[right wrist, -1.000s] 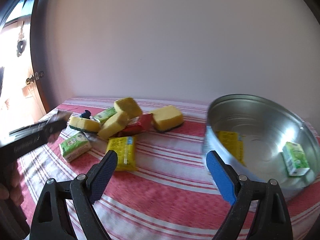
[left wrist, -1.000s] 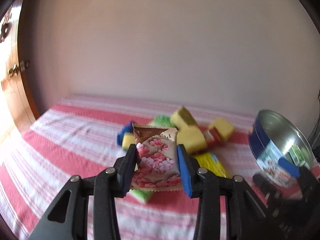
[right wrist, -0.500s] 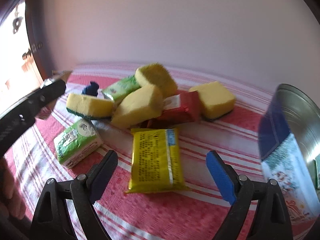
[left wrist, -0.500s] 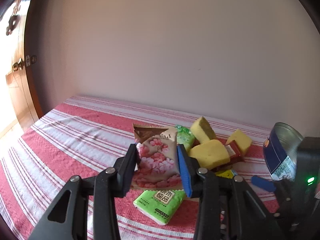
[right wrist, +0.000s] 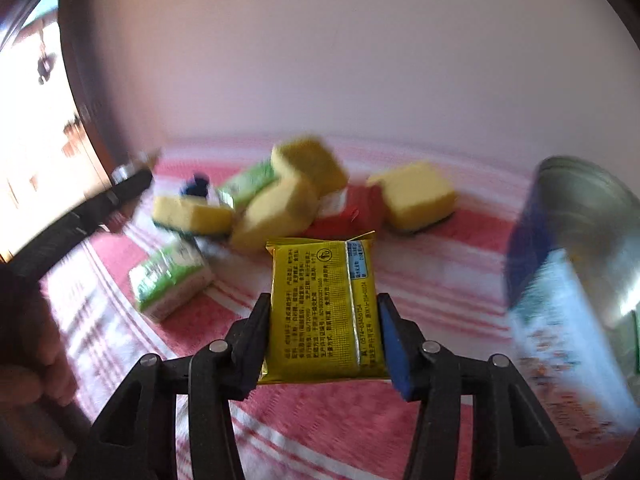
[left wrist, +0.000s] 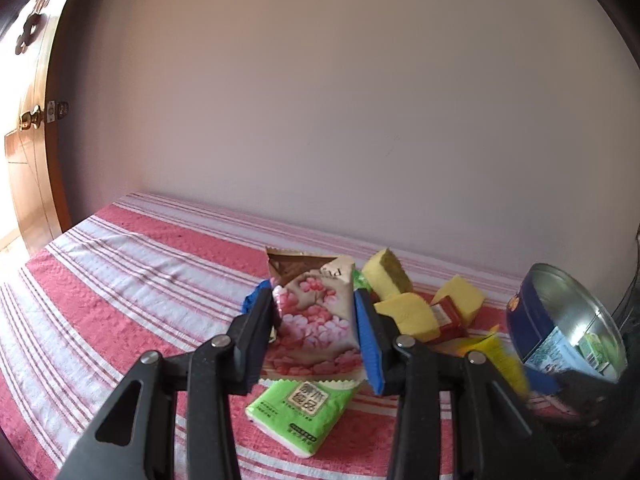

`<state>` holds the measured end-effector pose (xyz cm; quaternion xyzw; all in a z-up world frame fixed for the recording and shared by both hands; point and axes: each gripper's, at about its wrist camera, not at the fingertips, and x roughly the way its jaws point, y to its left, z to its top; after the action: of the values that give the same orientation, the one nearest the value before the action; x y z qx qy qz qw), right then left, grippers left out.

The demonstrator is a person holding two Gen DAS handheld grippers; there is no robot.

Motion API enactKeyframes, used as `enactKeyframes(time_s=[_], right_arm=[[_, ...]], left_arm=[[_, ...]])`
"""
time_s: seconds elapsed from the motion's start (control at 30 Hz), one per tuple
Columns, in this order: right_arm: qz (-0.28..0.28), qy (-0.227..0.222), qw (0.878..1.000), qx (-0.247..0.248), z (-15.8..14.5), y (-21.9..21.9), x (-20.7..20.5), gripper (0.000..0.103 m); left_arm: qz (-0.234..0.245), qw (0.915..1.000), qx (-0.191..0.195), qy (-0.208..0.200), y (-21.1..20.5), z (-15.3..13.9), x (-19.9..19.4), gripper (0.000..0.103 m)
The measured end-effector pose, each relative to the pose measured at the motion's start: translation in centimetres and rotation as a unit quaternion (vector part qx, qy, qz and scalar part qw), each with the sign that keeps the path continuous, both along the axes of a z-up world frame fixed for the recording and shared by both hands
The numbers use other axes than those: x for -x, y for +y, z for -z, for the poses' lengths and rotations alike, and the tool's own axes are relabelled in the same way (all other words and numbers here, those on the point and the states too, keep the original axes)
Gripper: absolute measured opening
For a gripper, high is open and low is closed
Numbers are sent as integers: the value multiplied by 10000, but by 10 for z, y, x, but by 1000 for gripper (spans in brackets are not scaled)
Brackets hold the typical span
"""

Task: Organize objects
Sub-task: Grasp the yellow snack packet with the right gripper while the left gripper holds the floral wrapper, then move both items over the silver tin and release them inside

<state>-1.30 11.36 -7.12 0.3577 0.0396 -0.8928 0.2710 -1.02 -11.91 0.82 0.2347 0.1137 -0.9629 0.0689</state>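
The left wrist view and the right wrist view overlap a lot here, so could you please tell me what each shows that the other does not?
Only the left wrist view shows the pink flowered packet, clamped in the left gripper above the striped cloth.

Only the right wrist view shows the right gripper, its jaws closing on the yellow packet, and a yellow sponge at the pile's left edge.

Both show the pile of sponges, a red packet, a green tissue pack and the metal tin.

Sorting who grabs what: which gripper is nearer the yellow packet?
Right. The right gripper is closing around the yellow packet; the left gripper holds the pink floral packet beside it.
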Motion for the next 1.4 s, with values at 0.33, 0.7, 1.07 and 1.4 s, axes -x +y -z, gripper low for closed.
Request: enactKeyframes(time_s=[0.33, 0.7, 1.07, 1.4], right_arm=[[500, 627, 9939, 753, -33, 52, -5, 54], [656, 914, 9912, 697, -41, 63, -9, 54], [794, 1335, 9858, 634, -50, 69, -15, 54], [1043, 1584, 9800, 599, -55, 94, -13, 54]], left_arm=[[-38, 9998, 190, -54, 29, 6, 3, 40], [43, 9988, 455, -198, 67, 10, 9, 40], [205, 9979, 586, -195, 98, 8, 13, 40], [496, 9973, 531, -89, 135, -2, 21, 40]])
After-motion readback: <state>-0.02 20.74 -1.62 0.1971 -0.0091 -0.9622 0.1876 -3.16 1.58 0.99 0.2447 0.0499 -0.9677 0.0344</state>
